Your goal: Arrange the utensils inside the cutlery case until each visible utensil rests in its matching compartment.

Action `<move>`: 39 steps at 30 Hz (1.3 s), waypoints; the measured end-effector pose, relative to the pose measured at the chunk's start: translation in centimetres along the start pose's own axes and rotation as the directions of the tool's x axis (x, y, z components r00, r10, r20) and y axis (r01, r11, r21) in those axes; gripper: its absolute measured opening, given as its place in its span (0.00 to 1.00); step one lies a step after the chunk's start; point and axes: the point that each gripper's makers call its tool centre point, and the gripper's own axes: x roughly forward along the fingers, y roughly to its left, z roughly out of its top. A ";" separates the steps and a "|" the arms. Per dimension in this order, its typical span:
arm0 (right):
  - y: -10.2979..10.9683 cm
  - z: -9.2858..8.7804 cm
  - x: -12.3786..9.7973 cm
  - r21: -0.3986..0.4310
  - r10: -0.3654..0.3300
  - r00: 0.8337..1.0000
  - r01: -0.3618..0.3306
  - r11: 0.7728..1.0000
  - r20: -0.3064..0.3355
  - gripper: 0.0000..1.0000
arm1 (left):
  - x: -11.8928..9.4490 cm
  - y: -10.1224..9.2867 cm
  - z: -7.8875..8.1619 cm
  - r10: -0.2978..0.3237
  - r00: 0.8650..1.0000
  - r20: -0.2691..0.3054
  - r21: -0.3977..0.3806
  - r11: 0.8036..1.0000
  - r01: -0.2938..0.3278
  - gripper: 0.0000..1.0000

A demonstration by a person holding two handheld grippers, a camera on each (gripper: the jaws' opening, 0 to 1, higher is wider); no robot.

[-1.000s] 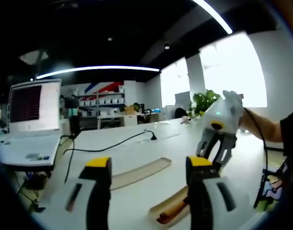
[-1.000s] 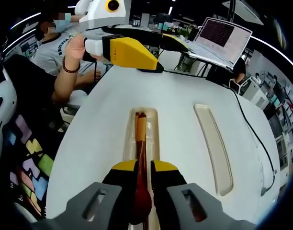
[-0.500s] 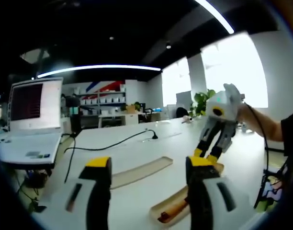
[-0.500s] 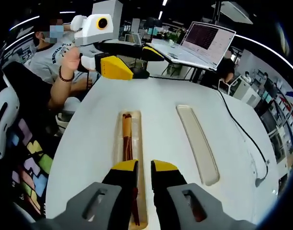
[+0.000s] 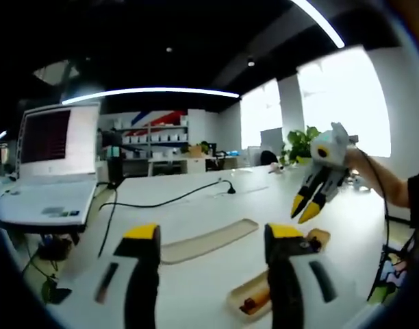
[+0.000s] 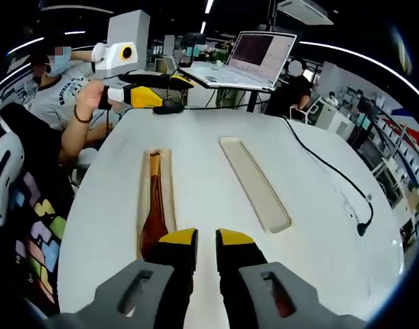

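Right gripper view, from left to right: the left gripper (image 6: 170,104) hovers over the white table's (image 6: 312,199) far edge, jaws spread. Nearer, a brown wooden spoon (image 6: 153,218) lies inside the cutlery case (image 6: 167,179), bowl toward the camera. Beside it rests the case's empty lid (image 6: 254,181). The right gripper (image 6: 206,238) hangs above the table, jaws nearly together, pinching nothing. A laptop (image 6: 244,60) sits beyond.

Brown utensil (image 6: 155,218): type unclear, bowl end partly behind right gripper (image 6: 207,241) jaw. In left gripper view, left gripper (image 5: 213,236) jaw hides part of utensil case (image 5: 278,291). Laptop (image 5: 42,179) screen text unreadable.
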 end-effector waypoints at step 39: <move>-7.5 -3.7 2.0 0.245 -0.181 0.982 0.165 0.956 0.046 0.24 | 5.4 5.3 -4.2 -0.016 0.988 -0.151 -0.225 0.974 -0.019 0.58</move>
